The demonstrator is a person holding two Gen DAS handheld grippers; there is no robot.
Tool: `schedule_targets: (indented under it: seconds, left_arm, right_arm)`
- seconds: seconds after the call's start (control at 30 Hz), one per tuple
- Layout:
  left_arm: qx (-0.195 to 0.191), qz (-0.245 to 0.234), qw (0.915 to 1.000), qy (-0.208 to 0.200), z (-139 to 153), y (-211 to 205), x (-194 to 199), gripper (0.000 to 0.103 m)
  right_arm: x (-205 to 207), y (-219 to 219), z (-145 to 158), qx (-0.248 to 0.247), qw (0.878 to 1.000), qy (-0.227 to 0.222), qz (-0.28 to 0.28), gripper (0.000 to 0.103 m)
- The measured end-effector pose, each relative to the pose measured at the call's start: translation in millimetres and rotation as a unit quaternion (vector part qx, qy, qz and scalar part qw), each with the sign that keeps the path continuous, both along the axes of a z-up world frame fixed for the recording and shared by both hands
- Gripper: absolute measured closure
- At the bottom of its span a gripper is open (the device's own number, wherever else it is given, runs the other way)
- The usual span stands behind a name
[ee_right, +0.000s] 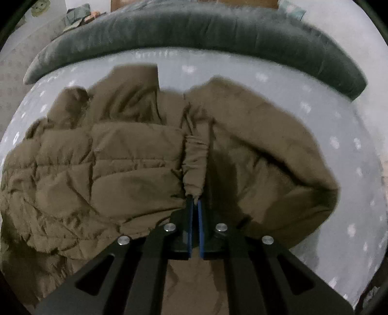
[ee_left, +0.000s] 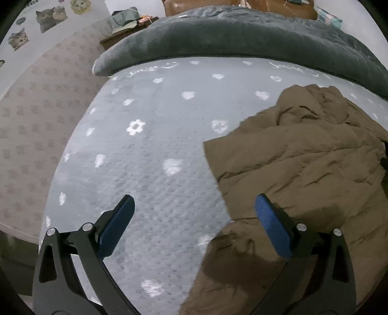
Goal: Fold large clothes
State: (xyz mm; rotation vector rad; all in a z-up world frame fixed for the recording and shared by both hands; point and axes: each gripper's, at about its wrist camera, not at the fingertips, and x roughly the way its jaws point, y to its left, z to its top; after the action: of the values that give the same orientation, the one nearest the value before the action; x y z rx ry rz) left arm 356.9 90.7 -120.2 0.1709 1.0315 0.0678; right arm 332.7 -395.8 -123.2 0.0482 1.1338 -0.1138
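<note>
A brown puffer jacket lies crumpled on a light grey bedsheet with white hearts and flowers. My right gripper is shut on a gathered cuff of the jacket's sleeve and holds it over the jacket's middle. In the left wrist view the jacket fills the right side. My left gripper is open and empty above the sheet at the jacket's left edge, with its right finger over the fabric.
A dark grey rolled blanket lies across the far side of the bed, also shown in the right wrist view. A patterned floor lies to the left of the bed. Clutter stands at the far left.
</note>
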Motion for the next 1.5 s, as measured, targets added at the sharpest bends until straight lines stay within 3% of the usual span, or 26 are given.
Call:
schedule_targets:
  seconds: [0.07, 0.17, 0.27, 0.4, 0.43, 0.5, 0.57, 0.6, 0.77, 1.07, 1.23, 1.33, 1.4, 1.43, 1.47, 1.5]
  left_arm:
    - [0.0, -0.004, 1.0, 0.001, -5, -14, 9, 0.004]
    - [-0.006, -0.015, 0.9999, 0.003, -4, -25, 13, 0.005]
    - [-0.017, -0.031, 0.9994, 0.0, 0, -43, 13, 0.005]
    - [-0.024, -0.041, 0.9988, -0.005, -5, -69, 14, 0.005]
    - [-0.029, -0.04, 0.9988, -0.004, -9, -74, 16, 0.01]
    - [-0.028, -0.039, 0.9988, 0.005, -20, -83, 21, 0.031]
    - [-0.007, -0.034, 0.9983, 0.047, -42, -86, 31, 0.072]
    - [-0.003, -0.028, 0.9973, 0.067, -53, -85, 36, 0.077]
    - [-0.003, -0.014, 0.9966, 0.081, -71, -76, 49, 0.079]
    - [0.022, -0.015, 0.9942, 0.104, -97, -84, 97, 0.087]
    - [0.026, -0.02, 0.9932, 0.111, -102, -85, 100, 0.087]
    - [0.023, -0.023, 0.9937, 0.107, -94, -85, 94, 0.084]
    - [0.013, -0.022, 0.9948, 0.099, -86, -81, 89, 0.063]
    - [0.01, -0.019, 0.9956, 0.091, -80, -78, 83, 0.036]
    - [0.009, -0.013, 0.997, 0.076, -73, -75, 76, 0.017]
    - [0.007, -0.011, 0.9978, 0.065, -69, -72, 71, 0.013]
  right_arm:
    - [-4, 1, 4, 0.003, 1.0, -0.004, 0.022, 0.084]
    - [-14, -9, 29, 0.02, 0.999, -0.043, 0.017, 0.045]
    - [-19, -16, 50, 0.012, 0.997, -0.082, -0.005, 0.042]
    - [-12, -4, 37, -0.01, 0.996, -0.089, 0.003, 0.044]
    - [-10, 0, 33, -0.008, 0.996, -0.09, 0.006, 0.047]
    - [-5, 8, 20, -0.004, 0.996, -0.087, 0.014, 0.062]
    - [2, 18, 6, 0.007, 0.997, -0.071, 0.02, 0.072]
    - [3, 24, 0, 0.009, 0.998, -0.062, 0.024, 0.077]
    - [14, 34, -29, -0.004, 0.999, -0.033, 0.028, 0.078]
    - [53, 34, -45, -0.017, 0.999, -0.011, 0.031, 0.083]
    - [59, 37, -47, -0.026, 0.999, -0.004, 0.036, 0.083]
    - [48, 34, -36, -0.004, 0.999, -0.013, 0.039, 0.079]
    - [35, 27, -25, 0.03, 0.999, -0.022, 0.037, 0.067]
    - [30, 26, -21, 0.036, 0.998, -0.026, 0.035, 0.065]
    - [22, 25, -15, 0.041, 0.998, -0.033, 0.035, 0.061]
    - [13, 24, -10, 0.042, 0.998, -0.04, 0.037, 0.061]
